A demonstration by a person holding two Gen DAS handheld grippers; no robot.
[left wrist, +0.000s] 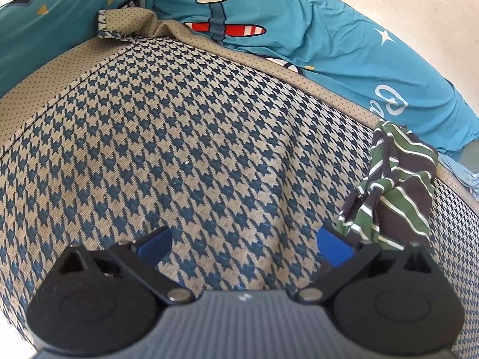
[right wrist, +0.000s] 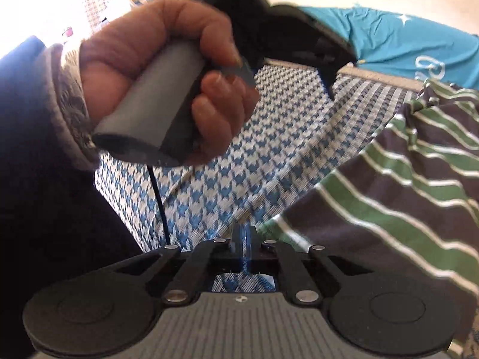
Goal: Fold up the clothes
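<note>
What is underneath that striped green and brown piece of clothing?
The striped garment lies on a blue-and-beige houndstooth cloth, its far end over the cloth's dotted border. Whatever sits directly beneath the bunched fabric is covered and cannot be seen.

Count: one striped garment [left wrist: 398, 191], green and dark with thin white lines, bunched in a heap. One houndstooth cover [left wrist: 191, 149] beneath it. One teal printed sheet [left wrist: 314, 30] beyond, bearing one red-winged aeroplane motif [left wrist: 223, 28]. Two grippers: left gripper [left wrist: 244, 242], right gripper [right wrist: 244, 239]. One hand [right wrist: 167, 68] on a handle
</note>
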